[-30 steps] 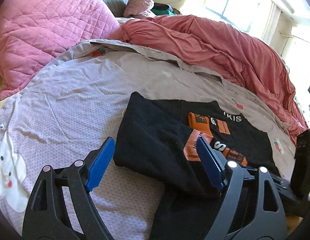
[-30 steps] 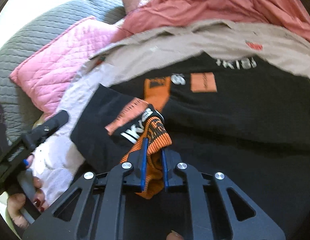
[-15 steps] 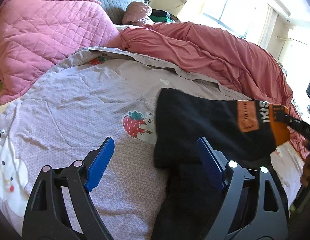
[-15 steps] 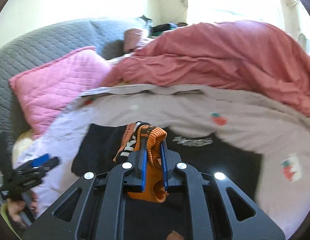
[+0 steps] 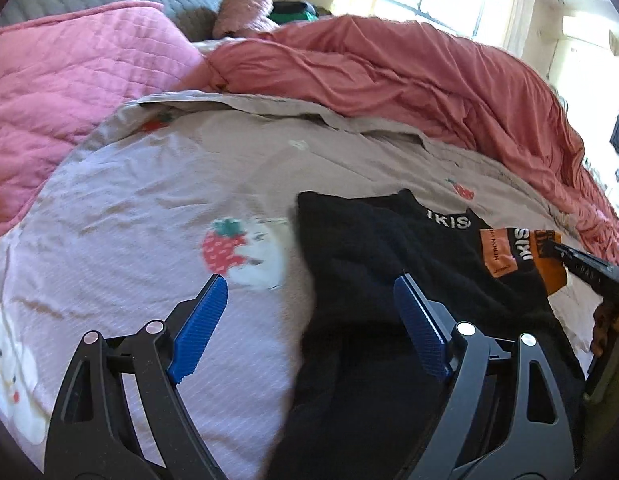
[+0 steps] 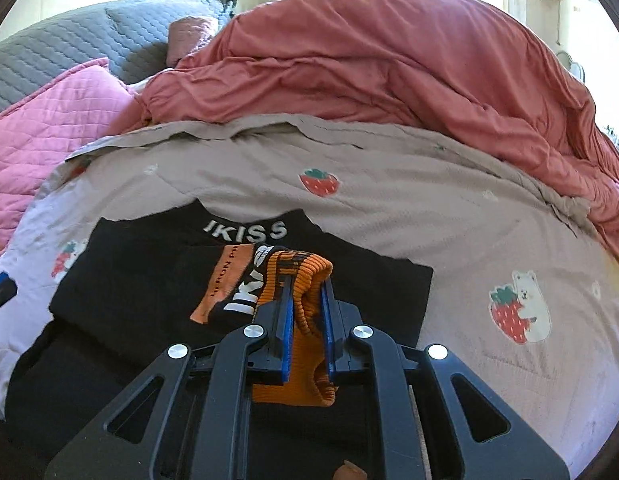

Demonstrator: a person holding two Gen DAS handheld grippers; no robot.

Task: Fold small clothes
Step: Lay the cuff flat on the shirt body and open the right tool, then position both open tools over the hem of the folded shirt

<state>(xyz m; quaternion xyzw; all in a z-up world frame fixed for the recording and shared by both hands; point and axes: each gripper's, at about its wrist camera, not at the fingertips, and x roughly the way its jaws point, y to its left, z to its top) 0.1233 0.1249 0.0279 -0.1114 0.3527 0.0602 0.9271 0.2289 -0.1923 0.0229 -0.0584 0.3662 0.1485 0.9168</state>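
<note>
Blk sweater w/ orange ribbed cuff, white IKISS lettering

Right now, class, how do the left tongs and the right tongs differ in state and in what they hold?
The left tongs stand wide open; the right tongs are shut. The left tongs hold nothing and hover over the strawberry-print grey bedspread; the right tongs pinch the orange ribbed cuff of the black sweater. Both have blue pads on black frames.

— What lettering reads on the black top?
— "IKISS" in white at its collar; the orange patch reads "HERON PR", the rest cut off.
</note>
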